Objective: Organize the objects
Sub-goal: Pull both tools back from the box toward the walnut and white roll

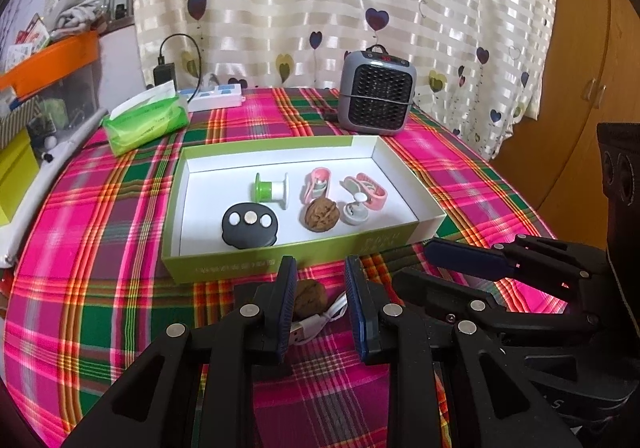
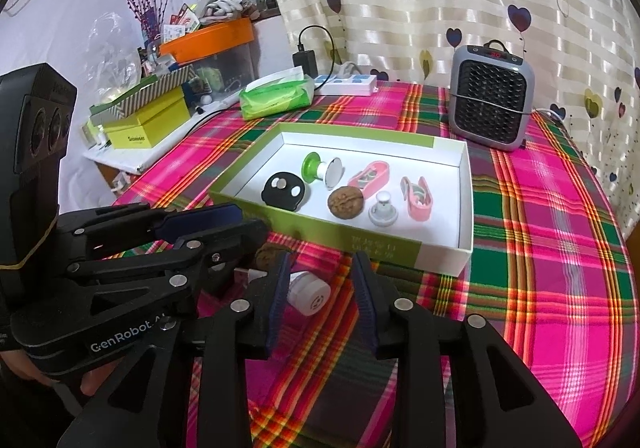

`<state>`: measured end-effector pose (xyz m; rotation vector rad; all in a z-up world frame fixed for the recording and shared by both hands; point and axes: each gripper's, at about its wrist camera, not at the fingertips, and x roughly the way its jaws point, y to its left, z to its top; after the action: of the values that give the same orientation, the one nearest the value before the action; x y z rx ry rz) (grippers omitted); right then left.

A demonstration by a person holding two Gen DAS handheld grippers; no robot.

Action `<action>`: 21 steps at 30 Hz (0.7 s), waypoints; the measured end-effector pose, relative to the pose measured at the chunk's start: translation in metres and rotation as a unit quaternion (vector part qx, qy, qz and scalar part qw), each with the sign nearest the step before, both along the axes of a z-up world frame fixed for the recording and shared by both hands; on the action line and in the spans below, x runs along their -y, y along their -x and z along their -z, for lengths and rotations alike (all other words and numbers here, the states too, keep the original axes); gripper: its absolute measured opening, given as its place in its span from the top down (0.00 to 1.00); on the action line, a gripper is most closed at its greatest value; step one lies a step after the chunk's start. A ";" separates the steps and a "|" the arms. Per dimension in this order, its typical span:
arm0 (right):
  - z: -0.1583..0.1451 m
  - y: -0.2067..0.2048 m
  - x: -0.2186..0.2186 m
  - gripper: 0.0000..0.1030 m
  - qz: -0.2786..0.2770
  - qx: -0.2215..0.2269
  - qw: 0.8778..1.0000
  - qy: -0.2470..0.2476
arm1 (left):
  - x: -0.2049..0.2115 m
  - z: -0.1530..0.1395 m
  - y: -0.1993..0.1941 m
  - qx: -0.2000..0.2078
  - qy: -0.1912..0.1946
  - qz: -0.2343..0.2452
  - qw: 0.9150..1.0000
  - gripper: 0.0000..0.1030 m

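A green box point(image 1: 384, 242) with a white inside holds a black disc point(image 1: 249, 230), a green-and-white spool point(image 1: 272, 189), a walnut point(image 1: 322, 213), a grey knob point(image 1: 356, 209) and two pink clips point(image 1: 316, 183). The box also shows in the right wrist view point(image 2: 384, 248). My left gripper point(image 1: 320, 276) is open over a second walnut point(image 1: 311, 296) and a white USB cable point(image 1: 318, 322) in front of the box. My right gripper point(image 2: 322, 270) is open around a white plug adapter point(image 2: 309, 294) on the cloth.
A grey fan heater point(image 1: 376, 91) stands behind the box. A green tissue pack point(image 1: 146, 123) and a white power strip point(image 1: 216, 95) lie at the back left. Boxes and an orange-lidded bin point(image 2: 208, 37) crowd the left side. A curtain hangs behind.
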<state>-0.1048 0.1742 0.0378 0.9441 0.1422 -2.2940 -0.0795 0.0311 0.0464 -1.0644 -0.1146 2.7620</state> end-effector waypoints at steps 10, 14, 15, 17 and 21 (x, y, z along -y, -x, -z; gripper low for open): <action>0.004 -0.003 0.002 0.66 -0.008 0.005 1.000 -0.001 | 0.001 0.004 -0.003 0.004 0.000 -0.004 1.000 0.78; 0.006 -0.005 0.003 0.66 -0.012 0.008 1.000 0.000 | 0.004 0.006 -0.006 0.005 -0.002 -0.005 1.000 0.78; 0.007 -0.005 0.004 0.66 -0.013 0.008 1.000 0.000 | 0.004 0.007 -0.007 0.006 -0.002 -0.005 1.000 0.78; 0.008 -0.005 0.004 0.65 -0.015 0.010 1.000 -0.001 | 0.005 0.008 -0.008 0.006 -0.002 -0.006 1.000 0.78; 0.011 -0.007 0.005 0.64 -0.019 0.013 1.000 0.000 | 0.006 0.009 -0.009 0.007 -0.005 -0.005 1.000 0.78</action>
<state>-0.0978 0.1692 0.0266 0.9630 0.1482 -2.2463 -0.0708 0.0249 0.0372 -1.0837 -0.1354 2.7598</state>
